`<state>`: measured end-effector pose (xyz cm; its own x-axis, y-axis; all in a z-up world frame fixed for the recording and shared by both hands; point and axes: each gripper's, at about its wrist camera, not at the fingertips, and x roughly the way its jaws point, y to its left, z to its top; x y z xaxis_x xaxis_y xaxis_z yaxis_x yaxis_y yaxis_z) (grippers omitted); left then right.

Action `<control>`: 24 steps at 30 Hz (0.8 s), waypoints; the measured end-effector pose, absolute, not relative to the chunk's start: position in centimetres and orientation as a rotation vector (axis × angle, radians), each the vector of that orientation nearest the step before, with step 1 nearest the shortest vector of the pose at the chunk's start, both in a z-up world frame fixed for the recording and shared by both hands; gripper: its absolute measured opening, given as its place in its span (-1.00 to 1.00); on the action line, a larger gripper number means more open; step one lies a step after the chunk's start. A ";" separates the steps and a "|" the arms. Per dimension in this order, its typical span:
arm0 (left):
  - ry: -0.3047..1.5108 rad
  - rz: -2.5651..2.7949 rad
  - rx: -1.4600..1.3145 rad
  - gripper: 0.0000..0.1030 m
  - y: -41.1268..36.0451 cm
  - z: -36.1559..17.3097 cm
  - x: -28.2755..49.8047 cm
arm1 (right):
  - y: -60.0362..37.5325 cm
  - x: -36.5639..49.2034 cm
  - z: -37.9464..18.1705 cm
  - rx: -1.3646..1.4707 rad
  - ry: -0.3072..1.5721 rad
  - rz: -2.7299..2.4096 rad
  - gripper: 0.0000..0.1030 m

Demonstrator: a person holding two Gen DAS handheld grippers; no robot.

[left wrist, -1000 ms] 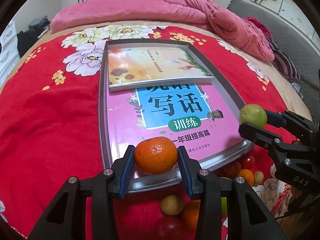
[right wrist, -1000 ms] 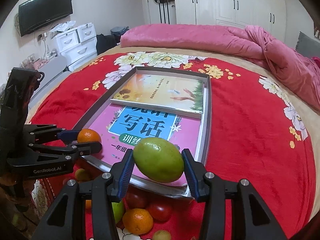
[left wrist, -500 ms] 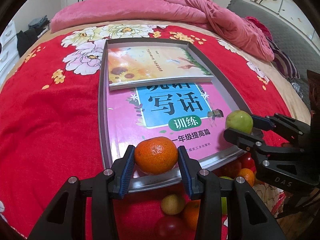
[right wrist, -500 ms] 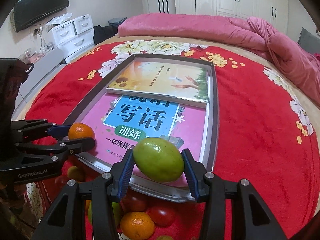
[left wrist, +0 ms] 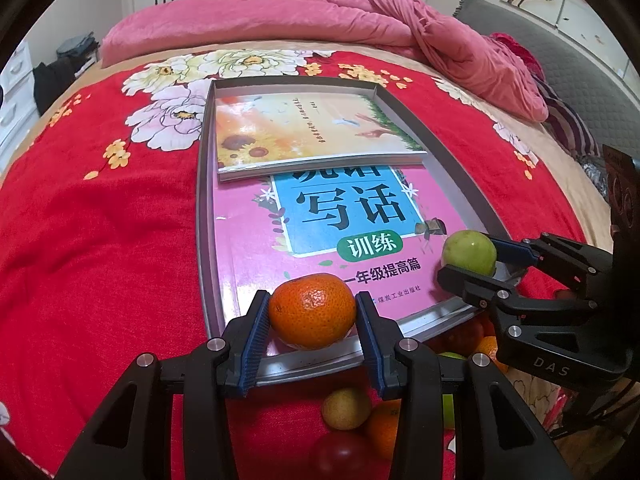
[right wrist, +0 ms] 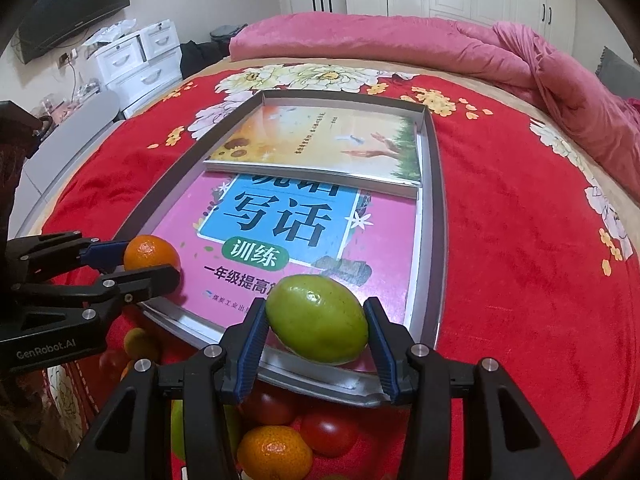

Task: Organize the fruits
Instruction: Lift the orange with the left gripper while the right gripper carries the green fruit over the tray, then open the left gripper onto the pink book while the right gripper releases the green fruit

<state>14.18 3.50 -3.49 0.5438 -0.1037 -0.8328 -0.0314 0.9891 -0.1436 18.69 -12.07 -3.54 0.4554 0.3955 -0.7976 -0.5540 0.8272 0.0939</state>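
Observation:
My left gripper [left wrist: 312, 326] is shut on an orange mandarin [left wrist: 313, 310], held over the near left corner of the grey tray [left wrist: 204, 216]. The right gripper [right wrist: 318, 334] is shut on a green oval fruit [right wrist: 317, 319] above the tray's near right edge [right wrist: 434, 240]. Each gripper shows in the other's view: the right one [left wrist: 476, 260] with its green fruit [left wrist: 469, 252], the left one [right wrist: 140, 258] with the mandarin [right wrist: 151, 253]. Loose fruit lies on the red bedspread below the tray: mandarins [right wrist: 274, 452], tomatoes [right wrist: 329, 432] and a small yellow fruit [left wrist: 346, 408].
Two books lie in the tray: a pink one [left wrist: 332, 236] near me and a sunflower-cover one [left wrist: 308, 132] at the far end. A rumpled pink duvet [left wrist: 460, 48] lies across the far side of the bed. White drawers [right wrist: 136, 60] stand off to the left.
The right gripper has sunk and come in towards the tray's near right corner with the green fruit. The left gripper and its mandarin have kept still.

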 end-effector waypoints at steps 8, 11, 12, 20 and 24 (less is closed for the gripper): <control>0.997 -0.043 -0.148 -0.14 3.5 -3.5 14.2 | -12.0 18.5 -3.4 -0.196 0.923 0.597 -0.04; 0.996 -0.043 -0.150 -0.14 3.5 -3.5 14.2 | -12.1 18.5 -3.3 -0.192 0.921 0.598 0.01; 0.997 -0.044 -0.154 -0.14 3.5 -3.5 14.2 | -12.1 18.5 -3.3 -0.191 0.921 0.598 0.02; 0.997 -0.047 -0.160 -0.04 3.6 -3.5 14.1 | -12.2 18.4 -3.0 -0.186 0.914 0.593 0.09; 0.996 -0.046 -0.162 0.00 3.6 -3.5 14.0 | -12.4 18.3 -2.8 -0.179 0.907 0.587 0.10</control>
